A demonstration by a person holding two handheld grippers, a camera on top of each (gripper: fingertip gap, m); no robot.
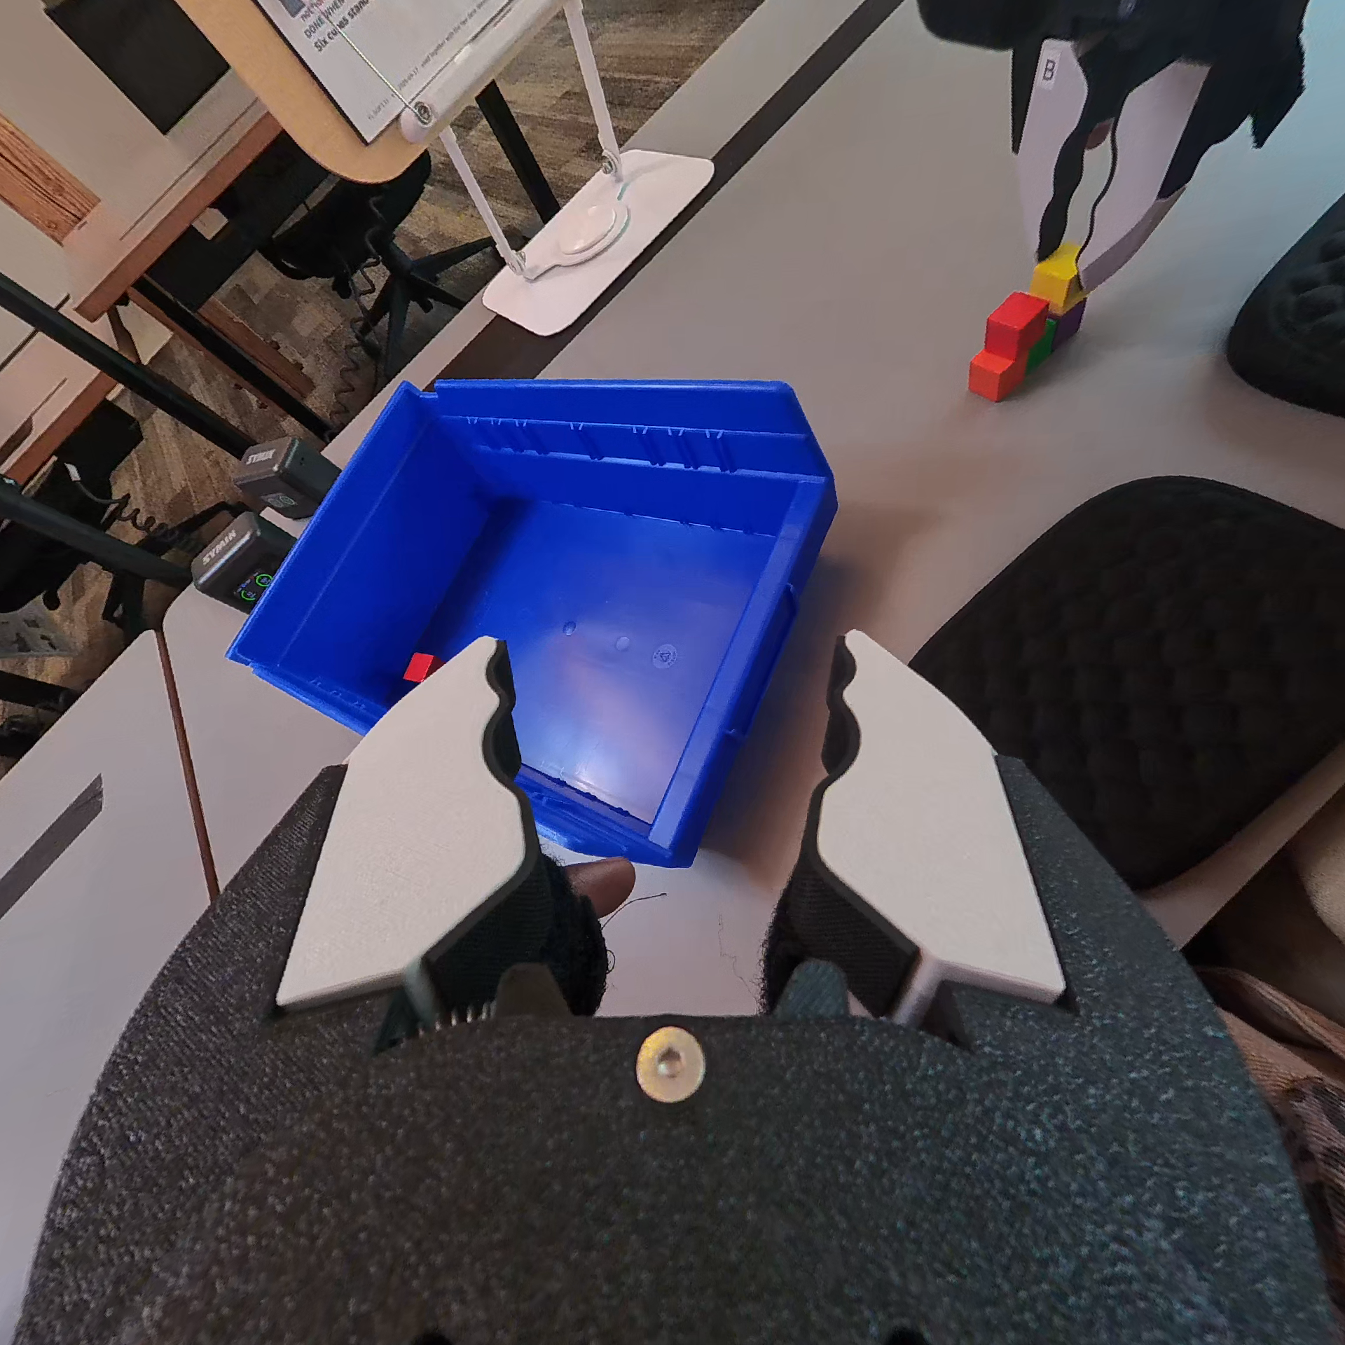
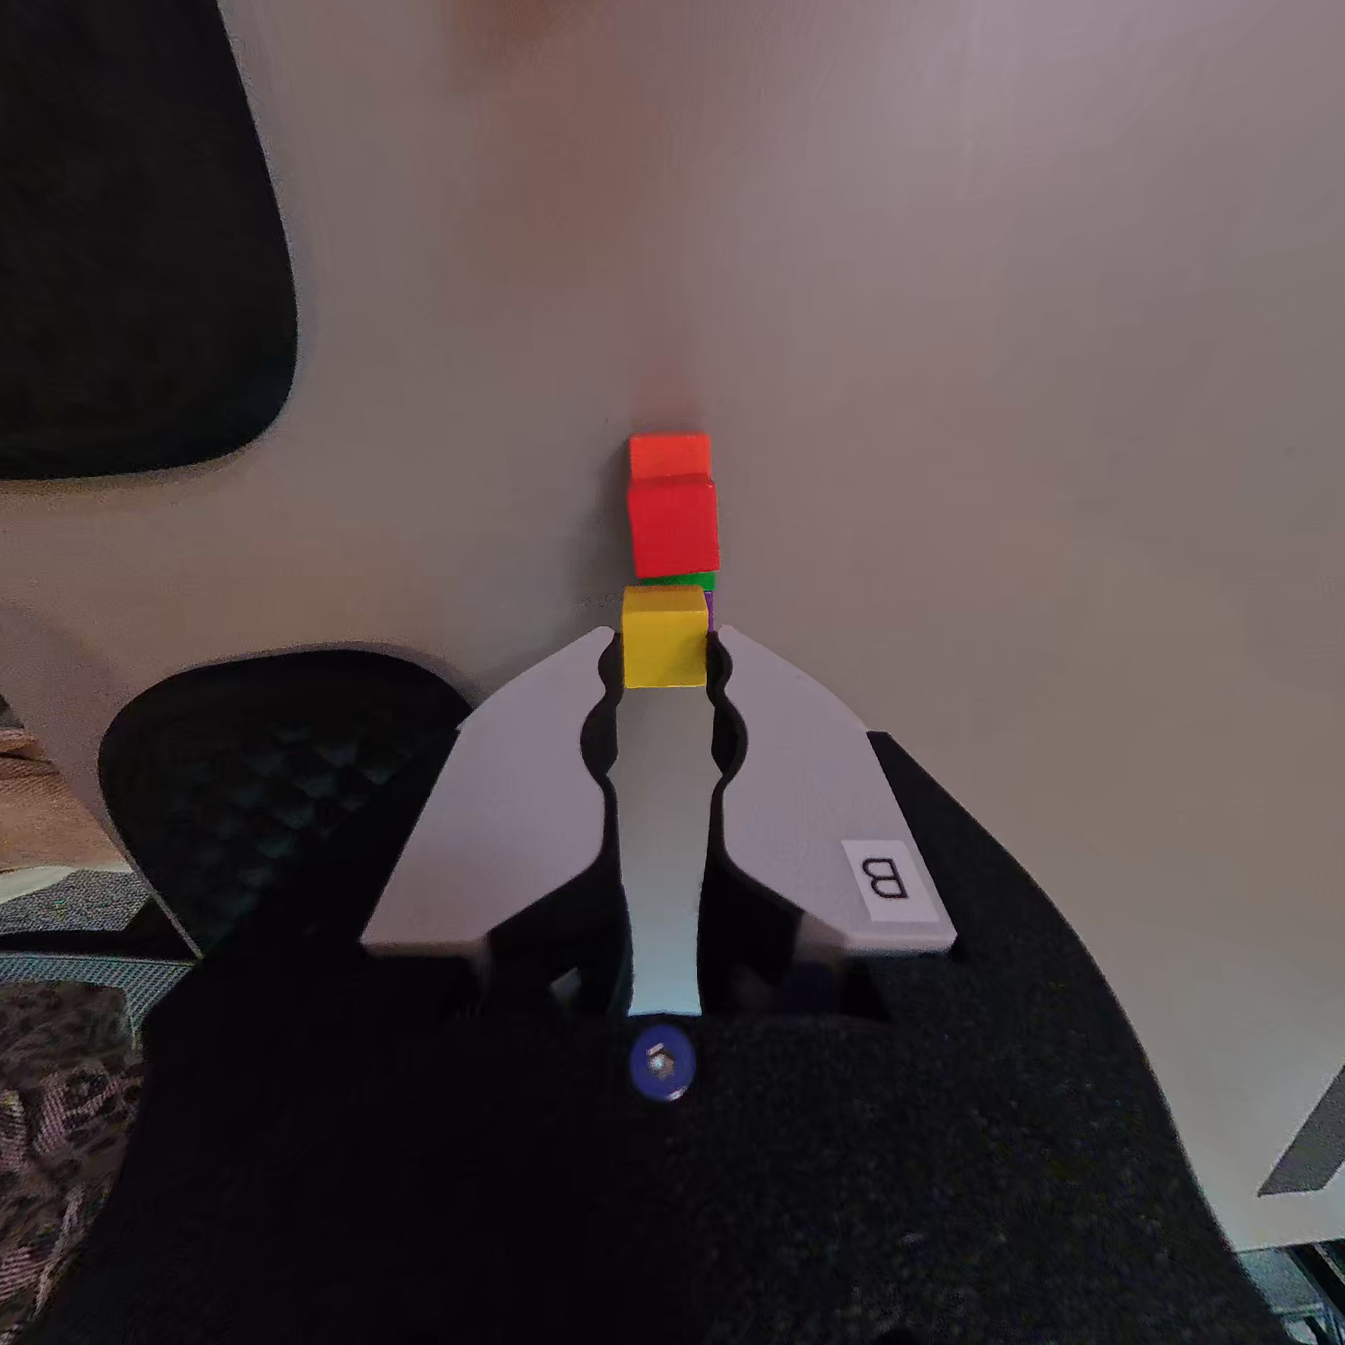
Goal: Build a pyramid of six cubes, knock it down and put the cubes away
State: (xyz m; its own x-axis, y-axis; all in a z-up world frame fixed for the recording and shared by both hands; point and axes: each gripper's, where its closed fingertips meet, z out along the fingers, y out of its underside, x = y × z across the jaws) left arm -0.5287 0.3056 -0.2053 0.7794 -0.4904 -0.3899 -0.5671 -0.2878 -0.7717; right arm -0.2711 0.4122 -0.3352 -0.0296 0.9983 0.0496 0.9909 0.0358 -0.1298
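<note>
right gripper (image 2: 665, 659) clamps yellow cube (image 2: 664, 639) by side faces, second tier of pyramid (image 1: 1028, 331) | left gripper (image 1: 669, 677) wide, empty over blue bin (image 1: 364, 575) | cubes likely light, rigid, smooth; grip flat faces squarely

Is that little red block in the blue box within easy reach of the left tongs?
Probably yes: the left tongs hang open over the topless blue box, and nothing covers the red block.

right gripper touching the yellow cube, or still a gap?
Touching. In the right wrist view both fingertips of the right gripper press flush against the yellow cube sides, no gap visible.
</note>
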